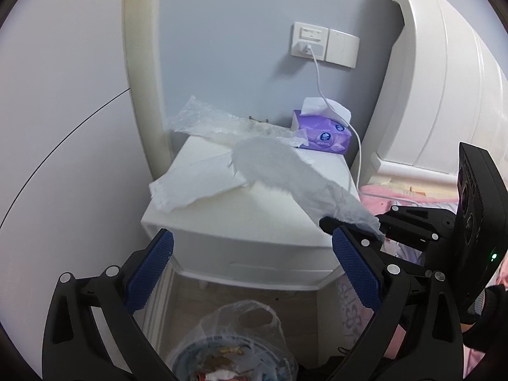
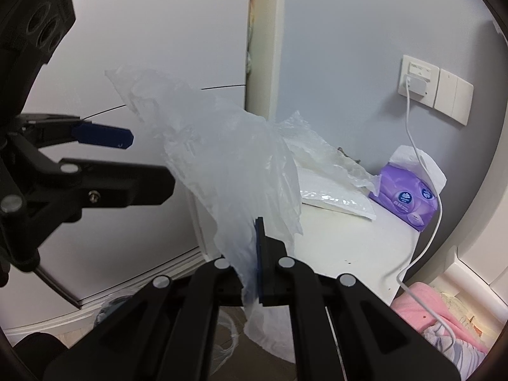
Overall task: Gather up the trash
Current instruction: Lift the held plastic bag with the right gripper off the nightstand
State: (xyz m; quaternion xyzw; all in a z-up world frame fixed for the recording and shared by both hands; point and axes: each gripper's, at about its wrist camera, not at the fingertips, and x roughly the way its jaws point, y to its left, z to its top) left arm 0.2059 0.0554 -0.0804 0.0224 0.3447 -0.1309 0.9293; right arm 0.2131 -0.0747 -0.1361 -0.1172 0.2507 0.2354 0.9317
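My right gripper (image 2: 258, 222) is shut on a thin translucent plastic sheet (image 2: 228, 146), which billows up and to the left above the white nightstand (image 2: 349, 241). From the left wrist view the same sheet (image 1: 285, 165) stretches from the nightstand top (image 1: 254, 216) to the right gripper (image 1: 327, 222) at the right. My left gripper (image 1: 252, 235) is open with nothing between its blue pads; it shows at the left as the left gripper (image 2: 149, 162). A bagged trash bin (image 1: 235, 349) stands below it. A crinkled clear wrapper (image 1: 216, 123) and a white paper sheet (image 1: 197, 184) lie on the nightstand.
A purple tissue box (image 1: 324, 130) sits at the nightstand's back right, with a white charger cable (image 1: 320, 76) running down from the wall socket past it. A white headboard (image 1: 444, 79) and pink bedding (image 1: 397, 197) lie to the right. A wall is close on the left.
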